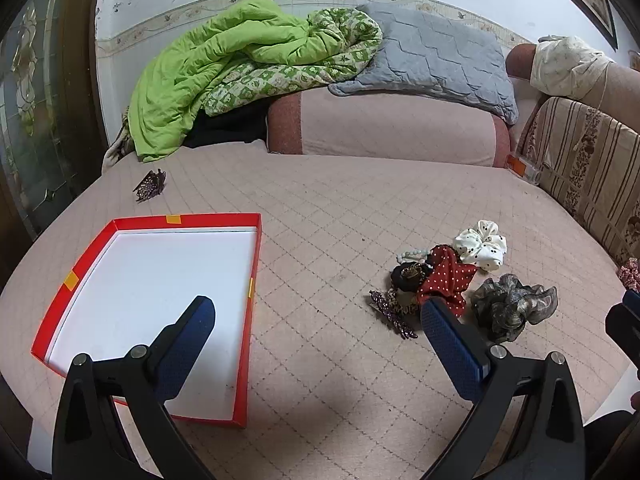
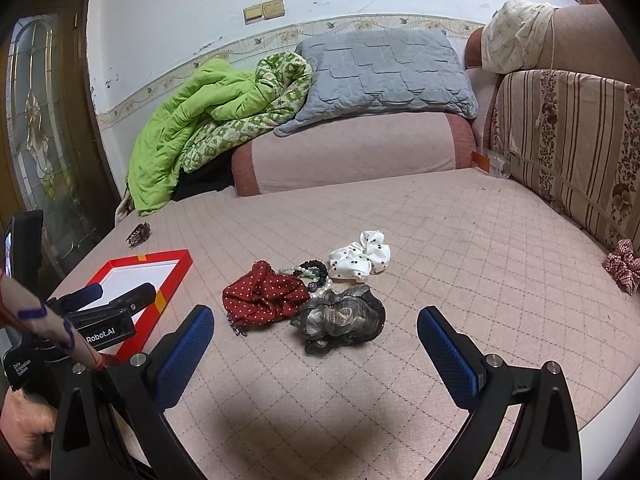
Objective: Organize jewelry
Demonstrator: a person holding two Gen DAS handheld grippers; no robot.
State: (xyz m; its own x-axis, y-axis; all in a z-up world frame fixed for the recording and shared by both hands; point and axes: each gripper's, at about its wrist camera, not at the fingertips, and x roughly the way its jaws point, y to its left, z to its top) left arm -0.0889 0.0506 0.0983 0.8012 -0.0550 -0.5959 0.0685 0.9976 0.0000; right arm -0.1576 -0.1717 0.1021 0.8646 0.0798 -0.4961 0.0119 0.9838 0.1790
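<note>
A pink quilted mattress (image 2: 400, 240) is filling the scene, with a green comforter (image 2: 192, 120) and a grey pillow (image 2: 384, 72) lying heaped on a pink bolster (image 2: 352, 152) against the white wall. A striped floral cushion (image 2: 568, 140) is standing along the right edge.

Left wrist view: the left gripper (image 1: 316, 308) is hovering above the mattress with its blue-padded fingers (image 1: 188, 352) spread wide and holding nothing. A shallow red box (image 1: 256, 264) with a white floor is lying under the left finger, empty. A dark hair claw (image 1: 150, 190) is lying alone beyond the box, near the comforter. To the right, the accessories are lying in a loose cluster: a white dotted scrunchie (image 1: 482, 244), a red dotted scrunchie (image 1: 448, 276), a grey sheer scrunchie (image 1: 512, 306), a black-and-gold piece (image 1: 408, 274) and a sparkly leopard-print clip (image 1: 394, 312). The red scrunchie is touching the white one and the black-and-gold piece.

Right wrist view: the right gripper (image 2: 316, 316) is likewise standing fully open and empty, facing the cluster, with the grey sheer scrunchie lying nearest between the fingers' line. A beaded bracelet (image 2: 312, 270) is showing between the red and white scrunchies. A red checked scrunchie (image 2: 624, 266) is lying well apart at the right edge, by the cushion. The left gripper is appearing at lower left over the box, held by a hand (image 2: 24, 432).
</note>
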